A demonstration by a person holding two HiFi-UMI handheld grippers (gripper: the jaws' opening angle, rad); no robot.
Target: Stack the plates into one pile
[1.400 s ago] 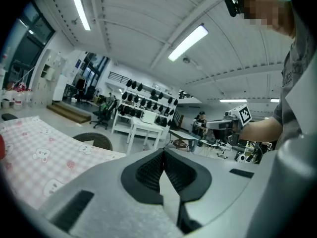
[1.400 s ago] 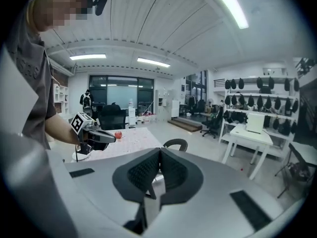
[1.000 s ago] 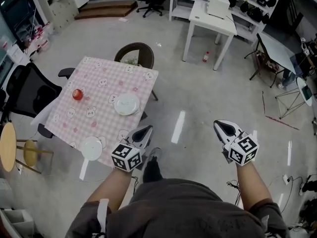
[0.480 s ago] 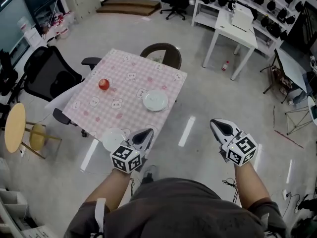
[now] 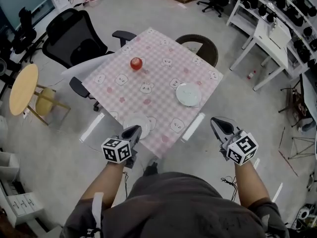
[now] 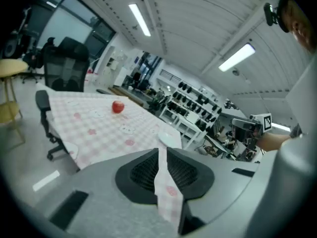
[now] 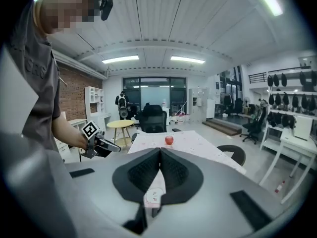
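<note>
A square table with a pink checked cloth (image 5: 163, 78) holds two white plates and a red apple (image 5: 136, 63). One plate (image 5: 188, 94) lies toward the right side. The other plate (image 5: 140, 123) lies at the front left edge, partly covered by my left gripper (image 5: 132, 132). That gripper's jaws are starting to open, with only a thin slit between them and nothing in it. My right gripper (image 5: 218, 123) hangs off the table's front right corner, shut and empty. In the left gripper view the apple (image 6: 118, 106) and the right-hand plate (image 6: 169, 137) lie ahead.
A black office chair (image 5: 74, 38) stands at the table's left side, with a round wooden stool (image 5: 22, 88) beyond it. A brown round chair (image 5: 200, 46) is tucked in at the far side. White desks (image 5: 265, 36) and shelves stand at the back right.
The table has come much closer and now fills the middle of the head view. Both grippers have reached its front edge, the left one over the near plate.
</note>
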